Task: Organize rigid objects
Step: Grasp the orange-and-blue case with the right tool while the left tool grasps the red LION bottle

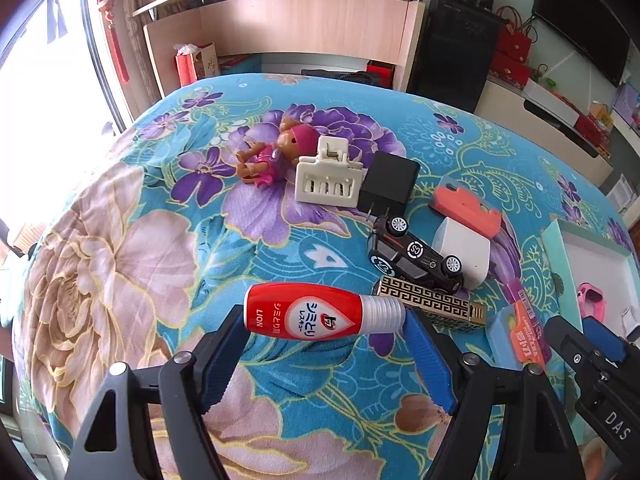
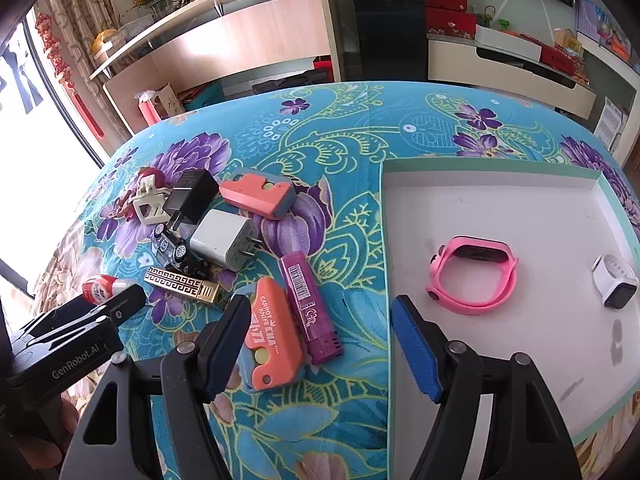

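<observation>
My left gripper (image 1: 324,320) is shut on a red and white bottle (image 1: 316,314), gripped end to end and held off the flowered cloth; the bottle (image 2: 102,286) also shows at the left of the right wrist view. My right gripper (image 2: 320,306) is open just above the cloth. An orange carrot knife toy (image 2: 272,340) and a purple lighter (image 2: 310,304) lie between its fingers, and the pads do not press on them. Its right finger (image 2: 416,348) hangs over the left rim of the white tray (image 2: 500,200), which holds a pink watch (image 2: 472,280) and a white watch (image 2: 614,280).
A loose pile lies on the cloth: gold lighter (image 1: 432,306), black toy car (image 1: 416,258), white charger (image 1: 464,248), black charger (image 1: 390,188), second orange knife toy (image 1: 466,208), white hair clip (image 1: 328,178), a doll (image 1: 272,152). Shelves and cabinets stand beyond the table.
</observation>
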{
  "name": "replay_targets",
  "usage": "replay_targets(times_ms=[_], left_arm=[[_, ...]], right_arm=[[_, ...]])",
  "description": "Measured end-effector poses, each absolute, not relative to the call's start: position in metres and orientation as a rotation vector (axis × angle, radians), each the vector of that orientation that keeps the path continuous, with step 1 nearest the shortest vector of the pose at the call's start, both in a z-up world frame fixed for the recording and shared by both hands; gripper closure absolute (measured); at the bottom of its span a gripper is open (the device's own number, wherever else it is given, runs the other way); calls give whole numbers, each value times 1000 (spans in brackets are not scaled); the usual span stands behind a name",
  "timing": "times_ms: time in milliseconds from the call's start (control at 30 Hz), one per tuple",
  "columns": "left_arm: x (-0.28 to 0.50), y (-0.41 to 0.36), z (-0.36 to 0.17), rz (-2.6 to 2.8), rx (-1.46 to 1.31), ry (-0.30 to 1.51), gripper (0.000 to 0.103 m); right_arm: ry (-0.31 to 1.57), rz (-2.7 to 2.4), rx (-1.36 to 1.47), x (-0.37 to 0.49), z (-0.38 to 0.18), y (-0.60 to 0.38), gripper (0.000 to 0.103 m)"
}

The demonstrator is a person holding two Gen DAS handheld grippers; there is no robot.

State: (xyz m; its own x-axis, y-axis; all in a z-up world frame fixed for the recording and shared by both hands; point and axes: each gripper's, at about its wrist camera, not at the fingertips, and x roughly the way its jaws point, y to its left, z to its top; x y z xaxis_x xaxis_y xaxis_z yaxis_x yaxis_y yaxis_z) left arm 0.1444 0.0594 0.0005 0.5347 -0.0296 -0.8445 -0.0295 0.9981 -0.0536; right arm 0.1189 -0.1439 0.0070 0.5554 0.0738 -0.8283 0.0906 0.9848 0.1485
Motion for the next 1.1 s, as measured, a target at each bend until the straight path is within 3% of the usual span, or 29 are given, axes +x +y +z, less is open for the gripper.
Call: replay_targets(times_ms=[533,667,1100], left_arm=[[146,72,-2,19,-106,1016,22],[146,73,-3,23,-112,1020,22],[147,73,-5,22,-115,1030,22]], right_arm=[[1028,109,55,122,-6,-106,45],[1053,129,45,122,-10,-101,55],[1078,177,33,124,-17,-87,58]])
